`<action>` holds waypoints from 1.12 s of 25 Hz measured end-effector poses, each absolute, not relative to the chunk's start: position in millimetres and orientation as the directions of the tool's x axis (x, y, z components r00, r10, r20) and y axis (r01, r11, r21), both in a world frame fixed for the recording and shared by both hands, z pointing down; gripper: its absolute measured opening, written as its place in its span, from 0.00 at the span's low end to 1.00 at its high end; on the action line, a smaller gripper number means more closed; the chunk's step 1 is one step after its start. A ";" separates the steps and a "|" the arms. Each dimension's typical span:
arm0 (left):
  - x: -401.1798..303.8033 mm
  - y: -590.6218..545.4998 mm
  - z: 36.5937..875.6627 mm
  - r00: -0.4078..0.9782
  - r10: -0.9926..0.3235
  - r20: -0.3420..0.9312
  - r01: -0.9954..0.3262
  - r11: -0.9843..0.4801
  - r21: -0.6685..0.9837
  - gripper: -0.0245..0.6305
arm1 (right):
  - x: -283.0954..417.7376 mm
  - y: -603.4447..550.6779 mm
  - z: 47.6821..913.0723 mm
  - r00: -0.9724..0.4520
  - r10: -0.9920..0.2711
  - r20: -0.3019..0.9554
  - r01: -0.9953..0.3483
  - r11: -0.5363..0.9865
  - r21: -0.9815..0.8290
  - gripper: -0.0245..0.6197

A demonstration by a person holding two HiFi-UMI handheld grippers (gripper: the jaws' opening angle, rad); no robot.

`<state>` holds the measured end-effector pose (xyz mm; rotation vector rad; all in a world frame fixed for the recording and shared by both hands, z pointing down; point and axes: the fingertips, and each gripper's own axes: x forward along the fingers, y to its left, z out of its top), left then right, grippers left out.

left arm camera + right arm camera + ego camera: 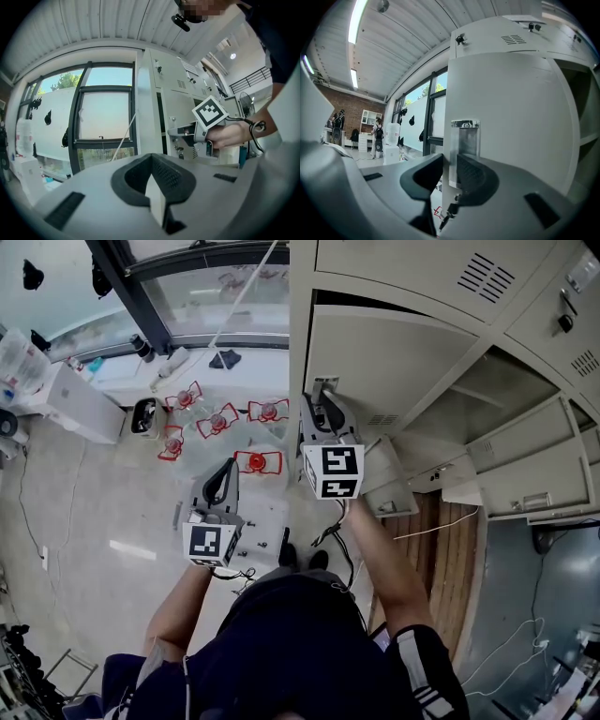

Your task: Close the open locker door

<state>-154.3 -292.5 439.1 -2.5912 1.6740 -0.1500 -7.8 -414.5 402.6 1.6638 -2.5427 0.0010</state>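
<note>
- Grip on the door: the locker door [394,352] is pinched along its free edge by the right gripper [323,395], whose ribbed dark pads are clamped on either side of the thin sheet metal.
- In the right gripper view, a shiny rectangular latch plate [465,140] is seen standing just above the jaws, flush on the door's edge; the door's broad face [511,117] is smooth, flat and painted pale beige.
- The door is found swung out from the bank of beige metal lockers [525,296], with slotted vents stamped into the neighbouring fronts.
- The left gripper [225,474] is held free in the air, apart from the lockers, its moulded grey jaws pressed together with nothing between them, as is shown in its own view [152,183].
- Below, a glossy speckled floor [84,521] is seen, and red frames [217,420] of crossed shape are scattered on it.
- Wooden boards [441,549] with a warm grain are laid at the lockers' foot.
- A dark-framed window [103,117] is caught in the left gripper view.
</note>
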 end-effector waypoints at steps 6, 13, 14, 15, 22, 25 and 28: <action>-156.8 -295.5 440.2 0.407 -0.912 0.054 -0.906 -0.410 -0.101 0.04 | -8.9 -419.5 401.9 -0.414 -0.906 0.089 -0.907 0.419 0.043 0.18; -157.2 -299.5 441.1 0.408 -0.911 0.056 -0.905 -0.412 -0.103 0.04 | -8.9 -423.9 402.3 -0.455 -0.886 0.094 -0.889 0.458 0.016 0.17; -157.2 -300.0 441.4 0.408 -0.911 0.057 -0.905 -0.412 -0.103 0.04 | -9.0 -424.5 402.4 -0.460 -0.883 0.096 -0.886 0.463 0.011 0.16; -157.0 -300.7 441.7 0.408 -0.911 0.057 -0.905 -0.412 -0.103 0.04 | -9.2 -425.4 402.4 -0.463 -0.881 0.099 -0.885 0.466 0.007 0.16; -156.1 -304.6 442.5 0.408 -0.911 0.059 -0.905 -0.413 -0.100 0.04 | -9.2 -431.4 402.2 -0.476 -0.874 0.099 -0.879 0.476 -0.024 0.15; -157.5 -306.6 443.5 0.405 -0.912 0.061 -0.907 -0.409 -0.101 0.04 | -8.5 -434.0 402.1 -0.487 -0.869 0.095 -0.874 0.485 -0.044 0.15; -159.0 -308.2 444.1 0.401 -0.914 0.062 -0.908 -0.406 -0.101 0.04 | -8.0 -435.8 401.9 -0.499 -0.862 0.088 -0.867 0.494 -0.070 0.15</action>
